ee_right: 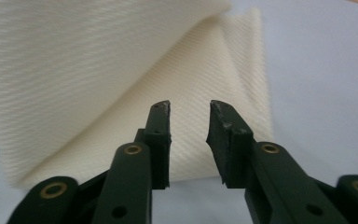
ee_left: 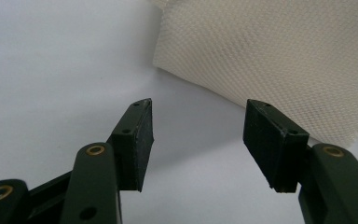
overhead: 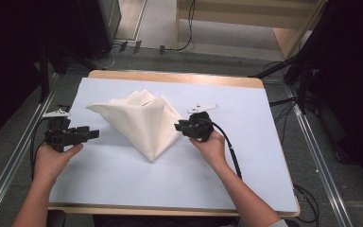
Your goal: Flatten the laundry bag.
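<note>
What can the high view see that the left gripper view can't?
High view alone: the whole cream cloth folded to a point, both hands, the right claw at the cloth's right edge, the table's wooden rim and the floor around it.

Left gripper view alone: the cloth's woven texture up close, and the left claw open with nothing between its pads, short of the cloth.

Both: the cream cloth, the pale blue sheet under it, and the left claw.
</note>
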Action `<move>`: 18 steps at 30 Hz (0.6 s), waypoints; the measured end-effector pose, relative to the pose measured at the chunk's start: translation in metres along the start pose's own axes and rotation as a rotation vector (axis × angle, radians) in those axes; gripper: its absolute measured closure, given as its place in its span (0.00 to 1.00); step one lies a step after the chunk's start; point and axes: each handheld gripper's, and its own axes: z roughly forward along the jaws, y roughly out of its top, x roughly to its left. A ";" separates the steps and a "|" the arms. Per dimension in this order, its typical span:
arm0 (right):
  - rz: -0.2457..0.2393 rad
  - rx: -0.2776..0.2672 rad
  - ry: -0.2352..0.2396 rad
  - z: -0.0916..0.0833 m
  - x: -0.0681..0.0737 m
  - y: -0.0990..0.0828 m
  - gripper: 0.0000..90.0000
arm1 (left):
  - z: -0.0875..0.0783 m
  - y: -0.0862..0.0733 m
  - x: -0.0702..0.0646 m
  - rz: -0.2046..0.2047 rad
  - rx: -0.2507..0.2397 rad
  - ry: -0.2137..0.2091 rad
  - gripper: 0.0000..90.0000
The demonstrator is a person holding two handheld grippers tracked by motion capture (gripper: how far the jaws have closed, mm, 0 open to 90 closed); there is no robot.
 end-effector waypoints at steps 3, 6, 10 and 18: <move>0.009 0.024 -0.039 0.009 -0.017 -0.005 0.69 | -0.001 0.000 0.002 -0.006 0.000 0.000 0.49; 0.020 0.029 -0.039 0.015 -0.023 -0.007 0.61 | 0.000 -0.001 0.002 -0.006 0.003 0.003 0.49; -0.016 0.012 -0.084 0.022 -0.027 -0.009 0.48 | -0.001 -0.001 0.003 -0.007 0.001 0.003 0.49; -0.011 0.091 -0.045 0.028 -0.025 -0.013 0.89 | -0.001 -0.001 0.005 -0.013 0.000 0.003 0.48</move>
